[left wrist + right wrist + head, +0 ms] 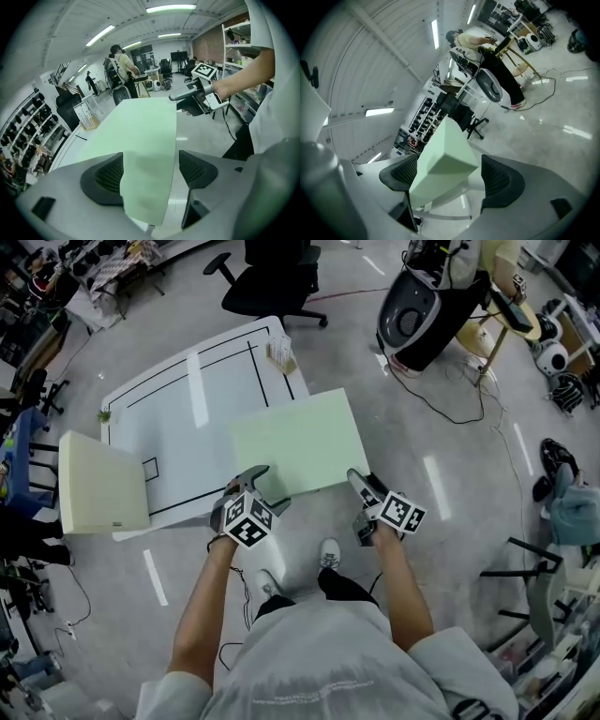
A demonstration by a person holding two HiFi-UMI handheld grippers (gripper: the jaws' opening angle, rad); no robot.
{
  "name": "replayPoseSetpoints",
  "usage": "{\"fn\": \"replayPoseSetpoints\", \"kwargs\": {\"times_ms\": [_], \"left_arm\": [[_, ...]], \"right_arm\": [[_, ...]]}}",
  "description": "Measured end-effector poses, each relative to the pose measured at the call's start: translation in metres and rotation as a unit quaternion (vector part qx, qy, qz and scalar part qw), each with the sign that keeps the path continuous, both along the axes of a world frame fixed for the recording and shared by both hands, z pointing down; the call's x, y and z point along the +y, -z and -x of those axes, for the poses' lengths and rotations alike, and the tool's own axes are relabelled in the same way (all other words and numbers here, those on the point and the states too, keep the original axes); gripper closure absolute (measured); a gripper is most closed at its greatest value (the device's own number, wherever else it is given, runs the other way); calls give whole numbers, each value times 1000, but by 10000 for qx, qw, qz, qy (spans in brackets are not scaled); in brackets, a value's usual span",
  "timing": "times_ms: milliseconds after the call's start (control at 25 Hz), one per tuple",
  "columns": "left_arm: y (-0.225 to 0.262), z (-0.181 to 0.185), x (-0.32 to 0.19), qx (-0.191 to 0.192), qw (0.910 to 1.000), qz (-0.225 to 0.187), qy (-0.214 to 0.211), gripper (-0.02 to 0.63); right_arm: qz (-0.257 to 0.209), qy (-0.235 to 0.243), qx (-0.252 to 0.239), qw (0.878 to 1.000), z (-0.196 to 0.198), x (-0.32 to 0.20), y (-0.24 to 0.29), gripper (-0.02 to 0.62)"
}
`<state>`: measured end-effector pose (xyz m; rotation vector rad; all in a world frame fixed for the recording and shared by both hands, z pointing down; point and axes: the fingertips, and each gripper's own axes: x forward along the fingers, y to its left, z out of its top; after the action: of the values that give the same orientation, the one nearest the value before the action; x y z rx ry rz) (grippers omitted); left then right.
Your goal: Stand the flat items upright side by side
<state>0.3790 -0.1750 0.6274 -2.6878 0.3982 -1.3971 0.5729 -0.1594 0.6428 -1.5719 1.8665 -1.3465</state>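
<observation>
A pale green flat slab [295, 446] lies on the white table [187, 399], its near right part hanging past the table's edge. My left gripper [267, 488] is at the slab's near left corner, open, with the slab's edge [140, 136] between its jaws and a gap at the right pad. At the near right corner my right gripper [362, 498] stands open around the slab's corner [445, 150]. A cream flat slab [98, 484] lies at the table's left end and overhangs it. The left gripper view also shows the right gripper [194, 96] beyond the slab.
A small box [279, 352] stands near the table's far edge, a small green thing [103, 415] at its left edge. A black office chair [272, 277] is beyond the table. Cables and a dark machine [417, 315] sit on the floor to the right.
</observation>
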Motion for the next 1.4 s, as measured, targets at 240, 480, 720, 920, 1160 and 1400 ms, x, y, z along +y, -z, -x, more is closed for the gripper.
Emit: {"fn": "replayPoseSetpoints", "kwargs": {"times_ms": [240,480,720,920,1160,1400], "left_arm": [[-24,6,-4,-238,9995,30,227,236],[-24,7,-7,15,9995,-26,321,236],[-13,16,-10,296,9983,74,494,236],[-5,32,-14,435,9974,-110,569,238],[12,53,-18,1086,9905,163,822,242],[21,75,-17,1491,9849,290,833,249]], "right_arm": [[138,-45,-677,9976,11,-15,-17,179],[-48,-210,-866,9960,14,-21,-10,212],[-270,-213,-240,9991,22,-28,27,216],[-792,112,791,9937,44,-42,90,217],[-1340,522,1905,9711,94,-53,164,224],[-1471,866,2591,9507,143,-51,204,235]]}}
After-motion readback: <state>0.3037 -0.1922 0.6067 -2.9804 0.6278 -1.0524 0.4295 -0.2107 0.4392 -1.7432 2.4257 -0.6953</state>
